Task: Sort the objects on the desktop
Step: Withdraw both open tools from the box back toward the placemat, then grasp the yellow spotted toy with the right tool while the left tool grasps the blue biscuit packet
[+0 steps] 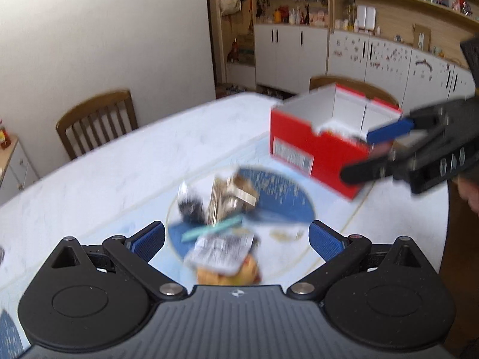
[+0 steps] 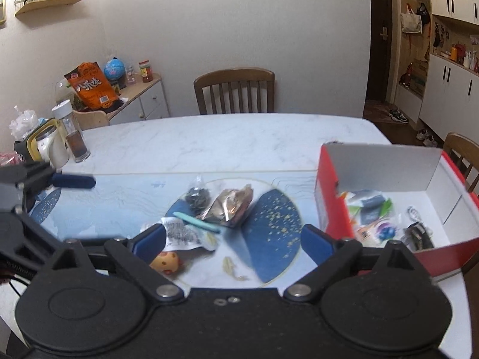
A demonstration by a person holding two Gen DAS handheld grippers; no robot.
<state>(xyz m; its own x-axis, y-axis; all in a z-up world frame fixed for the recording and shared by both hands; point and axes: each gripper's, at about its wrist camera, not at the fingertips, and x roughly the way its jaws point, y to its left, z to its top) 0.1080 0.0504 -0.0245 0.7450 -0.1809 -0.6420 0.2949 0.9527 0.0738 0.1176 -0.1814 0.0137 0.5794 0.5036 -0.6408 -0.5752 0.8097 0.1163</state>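
A small pile lies on the blue placemat (image 2: 275,224): a white printed packet (image 2: 182,234), a teal stick (image 2: 196,223), a brown foil packet (image 2: 230,206), a dark packet (image 2: 196,197) and a yellow egg toy (image 2: 166,261). My right gripper (image 2: 233,242) is open just short of the pile, nothing between its pads. My left gripper (image 1: 236,242) is open over the same blurred pile, with the white packet (image 1: 221,251) lying between its pads, untouched. The red box (image 2: 329,197) to the right holds several small items. In the left wrist view, the right gripper (image 1: 371,152) hangs in front of the red box (image 1: 314,149).
A glass bottle (image 2: 73,134) and a white kettle (image 2: 52,146) stand at the table's far left. Wooden chairs (image 2: 235,91) sit behind the marble table (image 2: 239,137). A small golden scrap (image 2: 232,267) lies near the front edge. A side cabinet (image 2: 140,98) carries snacks and a globe.
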